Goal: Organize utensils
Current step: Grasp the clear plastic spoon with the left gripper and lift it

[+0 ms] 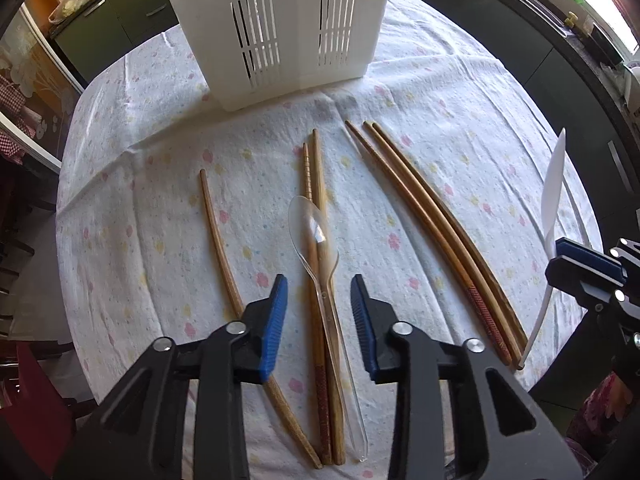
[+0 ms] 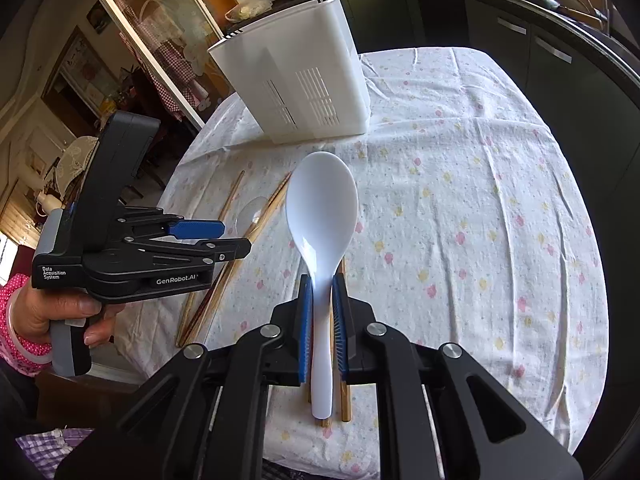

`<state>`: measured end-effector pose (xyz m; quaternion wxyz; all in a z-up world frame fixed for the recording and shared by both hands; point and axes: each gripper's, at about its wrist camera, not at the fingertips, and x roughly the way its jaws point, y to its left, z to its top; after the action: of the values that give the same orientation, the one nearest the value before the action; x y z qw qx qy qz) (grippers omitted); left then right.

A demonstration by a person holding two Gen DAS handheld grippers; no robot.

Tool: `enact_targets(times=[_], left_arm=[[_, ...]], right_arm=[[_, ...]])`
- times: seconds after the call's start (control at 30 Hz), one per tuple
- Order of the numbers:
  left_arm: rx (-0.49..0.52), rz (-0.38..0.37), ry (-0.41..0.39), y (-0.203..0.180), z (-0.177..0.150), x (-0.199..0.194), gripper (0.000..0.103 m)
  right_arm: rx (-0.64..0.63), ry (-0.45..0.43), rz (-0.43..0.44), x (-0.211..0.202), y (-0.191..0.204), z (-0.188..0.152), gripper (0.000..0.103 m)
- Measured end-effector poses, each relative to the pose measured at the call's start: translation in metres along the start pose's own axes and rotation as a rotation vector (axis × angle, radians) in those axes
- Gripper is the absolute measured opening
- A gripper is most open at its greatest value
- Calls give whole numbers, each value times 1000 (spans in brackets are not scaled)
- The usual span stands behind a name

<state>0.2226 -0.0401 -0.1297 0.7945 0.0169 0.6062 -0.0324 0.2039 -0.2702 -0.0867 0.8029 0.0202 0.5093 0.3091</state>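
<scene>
Chopsticks of brown wood lie spread on the flower-printed white tablecloth [image 1: 460,92], all on the near side of the tall white slotted plastic utensil holder [image 1: 280,28], which stands upright at the cloth's far end; its inside cannot be seen from either camera, so what it holds cannot be told. Farthest left of the holder lies a single wooden chopstick [image 1: 218,240]. Next, in front of the holder, comes a pair of wooden chopsticks [image 1: 316,168] with a clear plastic spoon [image 1: 314,236] resting across them, bowl toward the holder. The left gripper [image 1: 319,300] hangs over that spoon's handle with its blue pads [image 1: 276,320] standing apart on either side, neither pad touching the spoon or anything else. Right of the pair, three more long wooden chopsticks [image 1: 436,220] lie side by side, slanting away from the holder. Farthest right, the right gripper [image 2: 322,316] is closed on the neck of a white plastic rice spoon [image 2: 322,204], lifted clear of the cloth with its broad bowl pointing toward the holder and its handle end sticking out behind the pads. A hand [image 2: 52,312] in a pink dotted sleeve grips the left tool's handle.
</scene>
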Motion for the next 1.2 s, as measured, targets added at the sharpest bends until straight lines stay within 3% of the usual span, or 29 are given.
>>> enact_targets(times=[0.27,0.47,1.2], left_arm=[[9,7,27,-6,2,8,19],[31,11,34,-14,5,14,10],[119,-1,64,-54,18,33,9]], right_arm=[[-6,-6,10,-2,2,0,11],[0,-10,14,-3,-1,1,11],[16,-31,13,-16,-6,-4,11]])
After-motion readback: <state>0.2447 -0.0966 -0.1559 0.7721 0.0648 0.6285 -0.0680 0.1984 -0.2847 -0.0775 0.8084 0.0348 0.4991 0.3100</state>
